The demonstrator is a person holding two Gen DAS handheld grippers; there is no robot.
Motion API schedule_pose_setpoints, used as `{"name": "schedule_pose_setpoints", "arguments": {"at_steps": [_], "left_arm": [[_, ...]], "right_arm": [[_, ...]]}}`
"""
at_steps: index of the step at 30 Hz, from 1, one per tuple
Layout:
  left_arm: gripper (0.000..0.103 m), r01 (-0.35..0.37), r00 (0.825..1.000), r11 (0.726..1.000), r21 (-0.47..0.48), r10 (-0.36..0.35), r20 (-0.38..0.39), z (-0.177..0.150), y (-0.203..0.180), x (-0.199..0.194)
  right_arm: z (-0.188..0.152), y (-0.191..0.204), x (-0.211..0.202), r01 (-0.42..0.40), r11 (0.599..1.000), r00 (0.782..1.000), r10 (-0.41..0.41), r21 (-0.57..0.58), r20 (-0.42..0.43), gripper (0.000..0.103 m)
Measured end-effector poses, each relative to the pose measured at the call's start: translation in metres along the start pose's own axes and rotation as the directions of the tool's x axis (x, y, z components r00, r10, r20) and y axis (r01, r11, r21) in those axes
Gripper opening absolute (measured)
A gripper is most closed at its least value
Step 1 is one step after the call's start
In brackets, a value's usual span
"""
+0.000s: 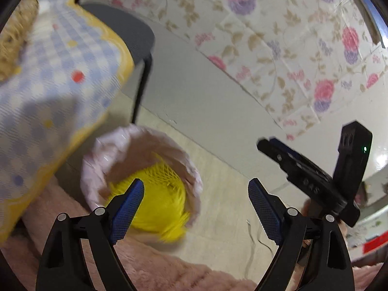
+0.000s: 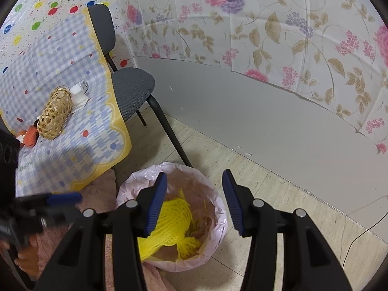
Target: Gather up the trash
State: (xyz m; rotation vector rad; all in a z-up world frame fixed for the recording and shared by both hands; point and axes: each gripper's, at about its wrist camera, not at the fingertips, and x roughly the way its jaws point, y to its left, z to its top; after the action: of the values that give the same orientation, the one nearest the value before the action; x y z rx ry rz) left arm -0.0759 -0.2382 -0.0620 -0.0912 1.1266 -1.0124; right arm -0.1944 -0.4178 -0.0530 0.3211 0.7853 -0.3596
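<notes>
Floral sheeting over grey wall (image 2: 242,111), pale tiled floor (image 2: 278,194) below. Pink-lined bin (image 2: 219,220) on that floor, just beside checked tablecloth (image 2: 60,72) corner and grey chair (image 2: 132,89). Yellow foam net (image 2: 174,220) inside bin, crumpled. Left gripper (image 1: 196,191) above bin, blue pads wide apart, nothing between. Right gripper (image 2: 195,200) also over bin, pads parted, empty. Wicker basket (image 2: 55,115) on tablecloth, well apart from bin, orange scrap (image 2: 30,137) beside it.

Right gripper (image 2: 195,202) hangs above the bin (image 2: 219,220), jaws apart with nothing between them. Bin holds yellow mesh (image 2: 173,214) inside a pink liner. Left gripper (image 2: 52,202) appears at the left edge. Table (image 2: 72,150) carries a wicker basket (image 2: 56,114). Chair (image 2: 132,89) stands beside the table.
</notes>
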Motion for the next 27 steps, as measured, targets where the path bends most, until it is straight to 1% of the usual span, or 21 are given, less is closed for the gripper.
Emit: {"name": "schedule_pose_setpoints", "arguments": {"at_steps": [1, 2, 4, 7, 9, 13, 15, 17, 18, 19, 20, 21, 22, 23, 24, 25, 27], "left_arm": [[0.087, -0.026, 0.999, 1.0, 0.012, 0.026, 0.021, 0.001, -0.002, -0.003], [0.087, -0.075, 0.996, 0.997, 0.03, 0.073, 0.056, 0.003, -0.004, -0.009], [0.087, -0.13, 0.987, 0.99, 0.052, 0.124, 0.101, 0.005, -0.007, -0.019], [0.087, -0.216, 0.966, 0.974, 0.071, 0.202, 0.162, 0.005, -0.005, -0.035], [0.087, -0.246, 0.955, 0.967, 0.068, 0.23, 0.186, 0.005, 0.002, -0.046], [0.087, -0.324, 0.921, 0.945, 0.041, 0.305, 0.242, 0.0, 0.014, -0.071], [0.087, -0.361, 0.899, 0.932, 0.009, 0.346, 0.27, -0.001, 0.024, -0.087], [0.087, -0.401, 0.869, 0.915, -0.038, 0.394, 0.299, -0.001, 0.038, -0.107], [0.087, -0.414, 0.859, 0.908, -0.055, 0.41, 0.307, -0.001, 0.043, -0.114], [0.087, -0.436, 0.84, 0.896, -0.086, 0.44, 0.319, -0.002, 0.052, -0.123], [0.087, -0.451, 0.824, 0.885, -0.112, 0.462, 0.327, -0.002, 0.06, -0.13], [0.087, -0.459, 0.815, 0.879, -0.128, 0.474, 0.332, -0.003, 0.065, -0.134], [0.087, -0.477, 0.794, 0.864, -0.163, 0.503, 0.342, -0.003, 0.075, -0.145], [0.087, -0.489, 0.779, 0.852, -0.186, 0.522, 0.347, -0.003, 0.083, -0.153], [0.087, -0.497, 0.768, 0.844, -0.201, 0.536, 0.351, -0.005, 0.089, -0.159], [0.087, -0.512, 0.747, 0.828, -0.229, 0.561, 0.358, -0.003, 0.097, -0.169], [0.087, -0.526, 0.718, 0.806, -0.27, 0.591, 0.368, -0.002, 0.108, -0.184]], "right_arm": [[0.0, 0.001, -0.001, -0.001, 1.0, 1.0, 0.001, 0.002, -0.004, 0.047], [0.0, 0.001, -0.001, -0.005, 1.0, 1.0, 0.005, 0.004, -0.001, 0.047], [0.001, 0.003, -0.003, -0.018, 1.0, 1.0, 0.018, 0.002, 0.008, 0.047], [0.005, 0.012, -0.004, -0.035, 0.999, 0.999, 0.035, -0.012, 0.019, 0.047], [0.01, 0.021, -0.002, -0.052, 0.998, 0.998, 0.052, -0.03, 0.023, 0.047], [0.021, 0.045, 0.004, -0.1, 0.993, 0.994, 0.102, -0.07, 0.027, 0.047], [0.029, 0.061, 0.007, -0.128, 0.987, 0.991, 0.131, -0.097, 0.029, 0.047], [0.038, 0.083, 0.012, -0.162, 0.977, 0.985, 0.168, -0.135, 0.033, 0.047], [0.044, 0.095, 0.014, -0.178, 0.972, 0.982, 0.185, -0.155, 0.034, 0.047], [0.049, 0.105, 0.017, -0.192, 0.966, 0.979, 0.201, -0.172, 0.034, 0.047], [0.054, 0.114, 0.019, -0.205, 0.96, 0.976, 0.215, -0.188, 0.033, 0.047], [0.059, 0.126, 0.022, -0.219, 0.953, 0.972, 0.231, -0.209, 0.034, 0.047], [0.064, 0.135, 0.023, -0.226, 0.948, 0.97, 0.24, -0.224, 0.037, 0.047], [0.069, 0.145, 0.025, -0.234, 0.941, 0.967, 0.251, -0.243, 0.04, 0.047], [0.075, 0.156, 0.027, -0.241, 0.935, 0.964, 0.261, -0.261, 0.044, 0.047], [0.079, 0.162, 0.028, -0.247, 0.93, 0.962, 0.269, -0.271, 0.046, 0.047], [0.089, 0.177, 0.029, -0.264, 0.92, 0.955, 0.291, -0.29, 0.053, 0.047]]}}
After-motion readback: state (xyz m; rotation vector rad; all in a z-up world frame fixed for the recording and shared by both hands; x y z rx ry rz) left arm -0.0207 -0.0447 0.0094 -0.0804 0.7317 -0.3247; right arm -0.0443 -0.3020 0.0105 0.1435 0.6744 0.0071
